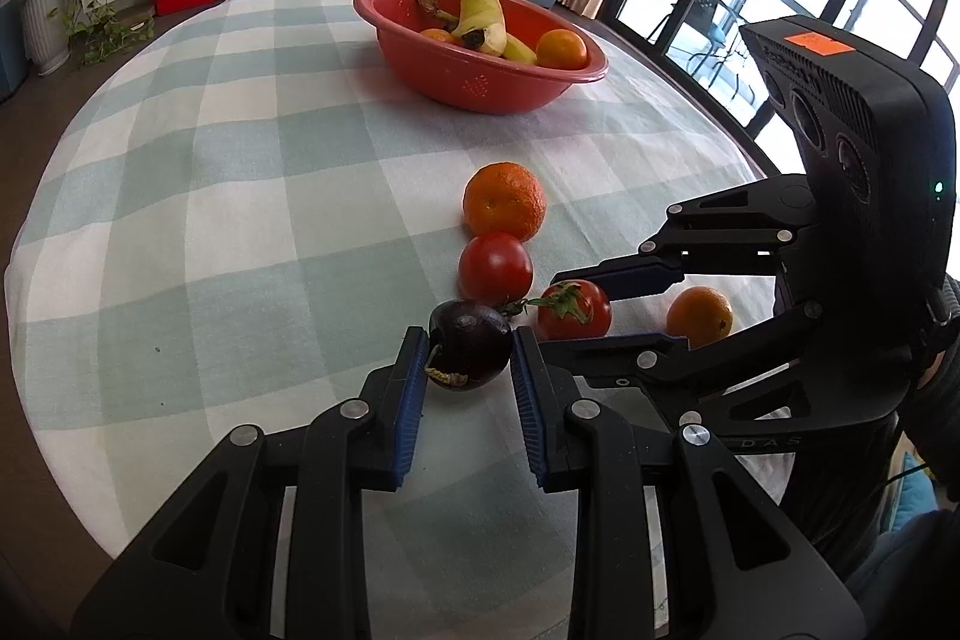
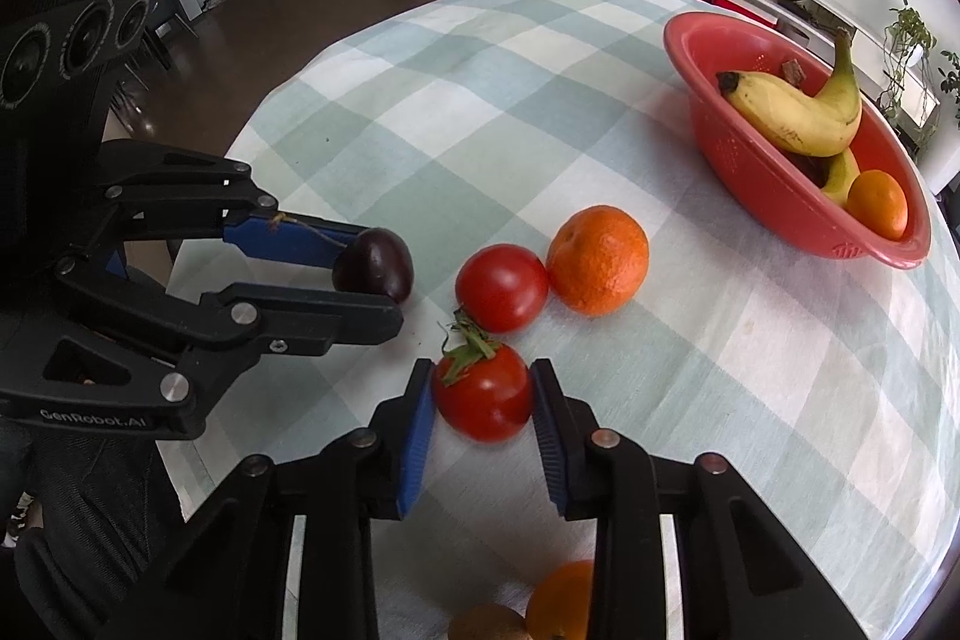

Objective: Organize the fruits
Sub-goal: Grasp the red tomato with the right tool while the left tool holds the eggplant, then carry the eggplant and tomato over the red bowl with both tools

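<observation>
Evidently bound for the red basin (image 1: pixel 480 91), the left gripper (image 1: pixel 469 349) clasps the dark plum (image 1: pixel 471 343) while the right gripper (image 2: pixel 483 391) pinches the stemmed tomato (image 2: pixel 486 394).

1. Right gripper (image 2: pixel 483 394) brackets the stemmed tomato (image 2: pixel 485 391), blue pads touching both sides.
2. Left gripper (image 2: pixel 369 274) reaches in, its fingers around a dark plum (image 2: pixel 375 263).
3. A second tomato (image 2: pixel 501 287) touches a tangerine (image 2: pixel 598 260).
4. The red basket (image 2: pixel 774 184) carries bananas (image 2: pixel 792 112) and an orange (image 2: pixel 877 203) on the checked tablecloth (image 2: pixel 480 100).
</observation>
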Motion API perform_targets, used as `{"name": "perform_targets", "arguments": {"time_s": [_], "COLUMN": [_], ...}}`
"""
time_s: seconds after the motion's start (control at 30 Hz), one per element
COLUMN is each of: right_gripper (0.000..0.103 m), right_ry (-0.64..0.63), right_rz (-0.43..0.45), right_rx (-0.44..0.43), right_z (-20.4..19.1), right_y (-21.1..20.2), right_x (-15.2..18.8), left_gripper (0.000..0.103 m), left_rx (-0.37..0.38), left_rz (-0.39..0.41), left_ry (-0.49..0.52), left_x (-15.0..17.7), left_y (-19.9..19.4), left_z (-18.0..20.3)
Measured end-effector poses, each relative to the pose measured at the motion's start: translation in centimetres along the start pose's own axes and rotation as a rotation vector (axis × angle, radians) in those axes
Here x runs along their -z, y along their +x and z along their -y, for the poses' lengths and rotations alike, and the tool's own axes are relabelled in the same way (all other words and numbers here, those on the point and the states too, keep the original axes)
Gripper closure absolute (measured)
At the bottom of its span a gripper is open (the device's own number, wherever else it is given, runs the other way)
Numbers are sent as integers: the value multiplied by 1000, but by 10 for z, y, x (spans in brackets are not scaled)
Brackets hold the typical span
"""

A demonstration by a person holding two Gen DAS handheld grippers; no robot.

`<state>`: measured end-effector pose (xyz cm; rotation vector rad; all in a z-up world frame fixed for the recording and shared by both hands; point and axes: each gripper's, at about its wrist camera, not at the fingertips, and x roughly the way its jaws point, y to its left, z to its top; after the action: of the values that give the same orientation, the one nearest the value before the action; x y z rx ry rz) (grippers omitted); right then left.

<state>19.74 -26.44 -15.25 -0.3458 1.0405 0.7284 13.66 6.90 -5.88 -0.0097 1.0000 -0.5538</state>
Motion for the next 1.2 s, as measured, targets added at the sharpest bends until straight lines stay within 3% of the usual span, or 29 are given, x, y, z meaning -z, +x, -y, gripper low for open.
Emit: {"name": "perform_targets", "arguments": {"time_s": [0.3, 0.6, 0.93, 1.2], "right_gripper": [69, 69, 69, 69], "right_ry": [72, 175, 189, 190], "right_rz": [85, 184, 262, 275], "right_rx": [-21, 27, 107, 125], "right_z": [11, 57, 100, 129], "right_y": [-39, -89, -126, -118], "right_x": [18, 31, 3, -40], "left_gripper": [77, 77, 77, 77], "left_rx": [13, 48, 52, 32], "left_rz": [15, 53, 114, 111], "left_ry": [3, -25, 23, 59], "left_x": [-1, -16, -98, -181], "left_y": [-3, -16, -20, -2], "left_z": [1, 0, 7, 3]}}
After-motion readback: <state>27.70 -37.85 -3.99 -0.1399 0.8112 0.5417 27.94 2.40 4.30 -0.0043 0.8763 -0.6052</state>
